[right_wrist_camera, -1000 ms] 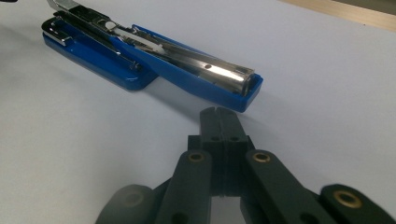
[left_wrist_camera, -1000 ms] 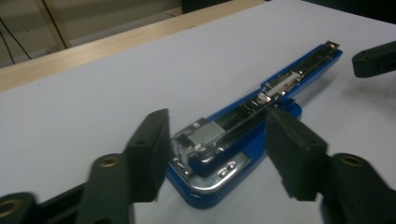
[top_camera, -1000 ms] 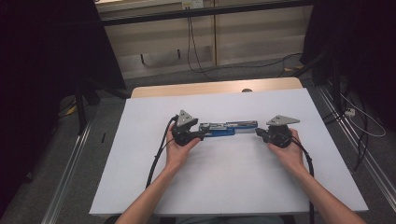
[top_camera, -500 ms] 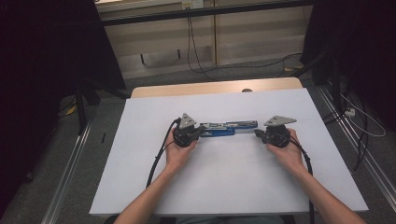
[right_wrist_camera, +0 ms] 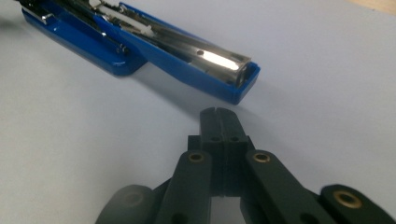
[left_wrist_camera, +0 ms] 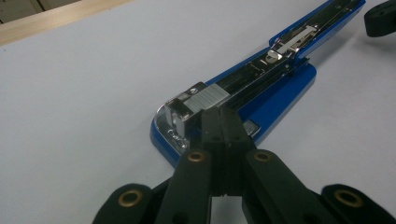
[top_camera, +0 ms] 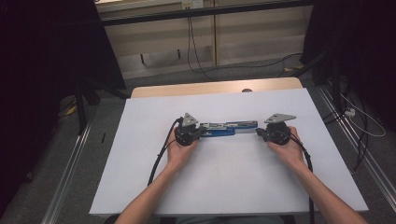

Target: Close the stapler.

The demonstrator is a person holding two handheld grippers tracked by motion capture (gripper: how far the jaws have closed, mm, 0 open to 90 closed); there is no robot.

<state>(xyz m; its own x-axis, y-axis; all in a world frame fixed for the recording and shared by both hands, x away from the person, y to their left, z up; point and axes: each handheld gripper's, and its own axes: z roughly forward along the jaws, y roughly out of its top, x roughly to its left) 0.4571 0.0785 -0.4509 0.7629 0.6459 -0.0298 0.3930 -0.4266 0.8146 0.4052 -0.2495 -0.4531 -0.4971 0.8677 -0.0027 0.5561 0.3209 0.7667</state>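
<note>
A blue stapler (top_camera: 227,129) lies opened out flat on the white table (top_camera: 233,182), its metal magazine facing up. My left gripper (top_camera: 201,132) is shut. In the left gripper view the closed tips (left_wrist_camera: 219,115) rest at the metal end of the stapler (left_wrist_camera: 266,88), with nothing between the jaws. My right gripper (top_camera: 258,132) is shut too. In the right gripper view its tips (right_wrist_camera: 218,112) stop a little short of the blue end of the stapler (right_wrist_camera: 187,56), on bare table. The right gripper (left_wrist_camera: 380,17) also shows at the far end of the stapler in the left gripper view.
A wooden strip (top_camera: 210,87) runs along the table's far edge. Black cables (top_camera: 161,151) trail from both grippers toward the near edge. Dark floor, rails and loose cables (top_camera: 359,121) surround the table.
</note>
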